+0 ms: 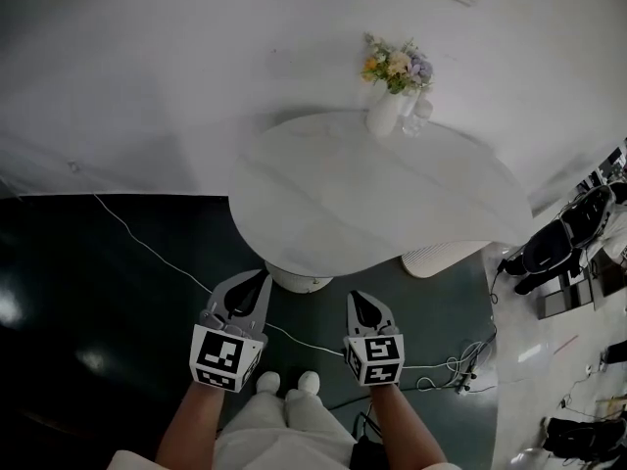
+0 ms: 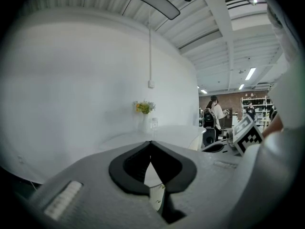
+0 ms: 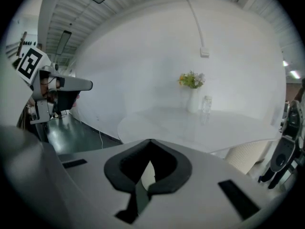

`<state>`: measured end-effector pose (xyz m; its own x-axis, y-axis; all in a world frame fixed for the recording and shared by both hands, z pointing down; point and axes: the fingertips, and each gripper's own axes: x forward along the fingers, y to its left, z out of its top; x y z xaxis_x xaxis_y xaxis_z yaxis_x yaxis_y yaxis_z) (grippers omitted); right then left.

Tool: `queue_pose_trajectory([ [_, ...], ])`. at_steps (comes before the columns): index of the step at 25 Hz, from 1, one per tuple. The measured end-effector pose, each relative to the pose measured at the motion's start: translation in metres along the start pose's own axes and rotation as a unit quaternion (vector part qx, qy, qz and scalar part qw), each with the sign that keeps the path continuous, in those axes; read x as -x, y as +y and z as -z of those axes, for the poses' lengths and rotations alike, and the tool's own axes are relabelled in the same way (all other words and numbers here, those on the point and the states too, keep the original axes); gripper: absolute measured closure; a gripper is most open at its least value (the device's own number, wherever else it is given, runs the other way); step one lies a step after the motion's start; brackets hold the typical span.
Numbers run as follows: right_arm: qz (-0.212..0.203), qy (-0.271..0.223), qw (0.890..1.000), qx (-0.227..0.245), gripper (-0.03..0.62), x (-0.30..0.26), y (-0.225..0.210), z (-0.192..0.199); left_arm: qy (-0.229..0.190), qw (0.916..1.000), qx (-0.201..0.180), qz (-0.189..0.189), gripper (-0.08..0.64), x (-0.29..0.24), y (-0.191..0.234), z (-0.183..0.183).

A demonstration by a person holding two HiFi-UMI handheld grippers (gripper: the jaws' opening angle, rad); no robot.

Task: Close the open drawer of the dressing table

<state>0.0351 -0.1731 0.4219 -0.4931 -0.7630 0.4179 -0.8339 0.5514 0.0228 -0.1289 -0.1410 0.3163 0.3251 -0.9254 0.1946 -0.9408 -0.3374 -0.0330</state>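
- Head view: you hold the left gripper and right gripper low, arms tucked in, probably resting before the approach. The desk is ahead; no drawer shows.
- Left gripper view: jaws together, empty.
- Right gripper view: jaws together, empty, aimed at the desk.

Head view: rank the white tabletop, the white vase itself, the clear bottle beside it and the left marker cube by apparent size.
1. White tabletop
2. Left marker cube, though it looks big partly because it is nearest the camera
3. White vase
4. Clear bottle
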Motion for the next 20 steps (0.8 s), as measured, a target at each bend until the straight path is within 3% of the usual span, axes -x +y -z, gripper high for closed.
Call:
queue_pose_trajectory([
  [7,-0.003,-0.024,0.999,0.023,0.595,0.026,0.003,-0.045,-0.028,0.9996,-0.002,0.000,0.543,0.008,-0.002,-0.035],
  [20,-0.003,-0.124,0.991,0.060,0.595,0.074,0.009,-0.137,-0.074,0.9972,-0.008,0.002,0.543,0.005,0.004,-0.084],
])
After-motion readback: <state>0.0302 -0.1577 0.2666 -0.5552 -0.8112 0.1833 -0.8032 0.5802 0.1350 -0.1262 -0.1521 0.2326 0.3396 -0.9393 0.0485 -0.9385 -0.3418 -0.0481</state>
